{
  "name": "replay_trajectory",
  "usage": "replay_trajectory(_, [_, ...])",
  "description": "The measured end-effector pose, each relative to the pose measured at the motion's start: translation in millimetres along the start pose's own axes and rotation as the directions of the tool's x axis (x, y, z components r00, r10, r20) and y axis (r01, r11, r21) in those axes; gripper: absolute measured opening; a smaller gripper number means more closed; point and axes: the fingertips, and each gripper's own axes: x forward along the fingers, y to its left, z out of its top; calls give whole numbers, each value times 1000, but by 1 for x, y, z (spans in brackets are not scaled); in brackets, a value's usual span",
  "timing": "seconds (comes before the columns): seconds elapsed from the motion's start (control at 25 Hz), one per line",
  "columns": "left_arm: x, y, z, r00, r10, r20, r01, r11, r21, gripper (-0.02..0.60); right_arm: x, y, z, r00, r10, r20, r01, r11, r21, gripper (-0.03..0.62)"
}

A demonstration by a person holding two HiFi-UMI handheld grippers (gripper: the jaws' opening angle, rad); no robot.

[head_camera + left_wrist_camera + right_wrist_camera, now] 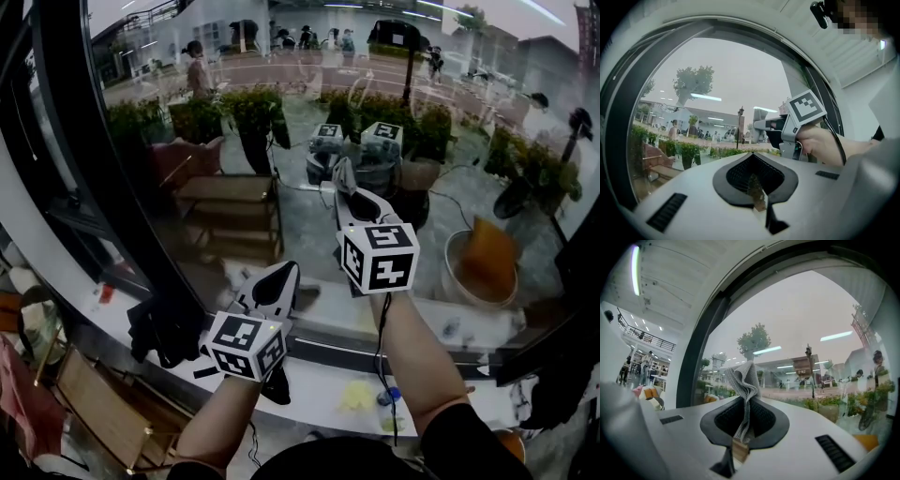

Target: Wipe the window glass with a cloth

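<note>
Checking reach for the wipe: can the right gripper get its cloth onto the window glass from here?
Probably yes. The right gripper, shut on the cloth, points at the window glass with nothing visible between them; the left gripper sits lower and aside.

Ribbed woven cloth (743, 385); glossy reflective window glass (375, 141); smooth matt plastic gripper (740, 427).

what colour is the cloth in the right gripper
The cloth is light grey with a fine ribbed weave. It shows best in the right gripper view.
</note>
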Motion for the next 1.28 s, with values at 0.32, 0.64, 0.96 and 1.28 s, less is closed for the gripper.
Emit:
replay_trajectory(0.32, [-1, -1, -1, 1000, -5, -8, 5, 1000, 1, 8, 1, 1, 1, 1000, 4, 5, -4, 1000, -4, 44])
replay_trajectory(0.64, [-8, -7, -5, 1000, -20, -13, 20, 999, 26, 8, -10, 3, -8, 996, 82, 19, -83, 993, 78, 45])
replay_trajectory(0.96, [12, -62, -29, 992, -122, -41, 122, 992, 4, 8, -79, -38, -28, 999, 45, 30, -48, 993, 106, 46])
replay_trajectory(1.28, [21, -172, -59, 959, -269, -94, 270, 963, -4, 8, -200, -101, -44, 995, -93, 32, 89, 991, 102, 46])
